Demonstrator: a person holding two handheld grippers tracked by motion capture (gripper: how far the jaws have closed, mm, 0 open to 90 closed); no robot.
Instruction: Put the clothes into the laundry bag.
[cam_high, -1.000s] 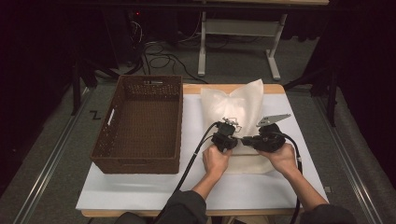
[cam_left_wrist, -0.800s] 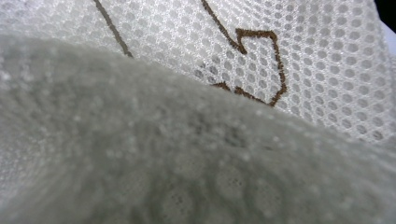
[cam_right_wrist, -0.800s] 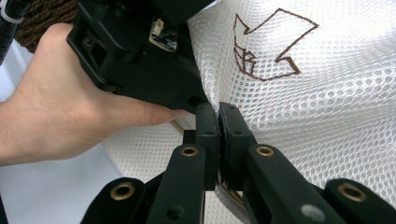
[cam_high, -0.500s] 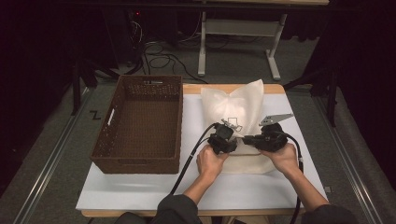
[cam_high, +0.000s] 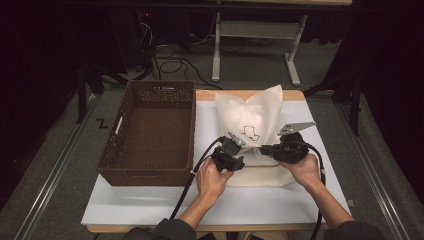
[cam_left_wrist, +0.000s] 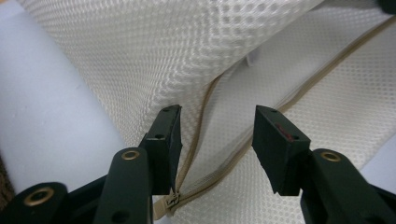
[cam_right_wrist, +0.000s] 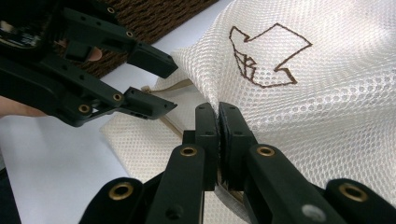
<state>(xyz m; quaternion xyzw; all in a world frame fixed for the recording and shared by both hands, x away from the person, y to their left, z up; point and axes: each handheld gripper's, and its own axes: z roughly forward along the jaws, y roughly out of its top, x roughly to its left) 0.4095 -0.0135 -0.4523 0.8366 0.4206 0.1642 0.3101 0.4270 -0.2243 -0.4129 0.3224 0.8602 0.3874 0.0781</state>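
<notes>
A white mesh laundry bag (cam_high: 252, 135) is lying on the white sheet (cam_high: 150, 205) covering the table, just to the right of a brown wicker basket (cam_high: 150, 132), which is sitting apart from the bag with nothing visible inside it. The bag's far end is standing up in a peak, bearing an outlined arrow-like mark (cam_right_wrist: 266, 56), because the mesh is being lifted from the near side.

The right gripper (cam_right_wrist: 218, 116) is pinching a fold of the upper mesh layer, its jaws pressed fully together on the cloth; this grip appears to be holding the top layer up and taut so that the bag's opening is staying exposed. The left gripper (cam_left_wrist: 217, 135) is standing about half open and holding nothing: its jaws have just been opening, and the beige zipper (cam_left_wrist: 205, 140) is running between them without either pad pressing on it. The small metal zipper pull (cam_left_wrist: 172, 199) is lying low beside the left jaw, just below its pad.

In the right gripper view the left gripper (cam_right_wrist: 149, 84) is pointing in from the upper left towards the zipper edge, just beside the pinched fold. The likely reason for this arrangement is division of labour: one hand is anchoring the cloth while the other is repositioning along the zipper, probably to take a fresh hold.
</notes>
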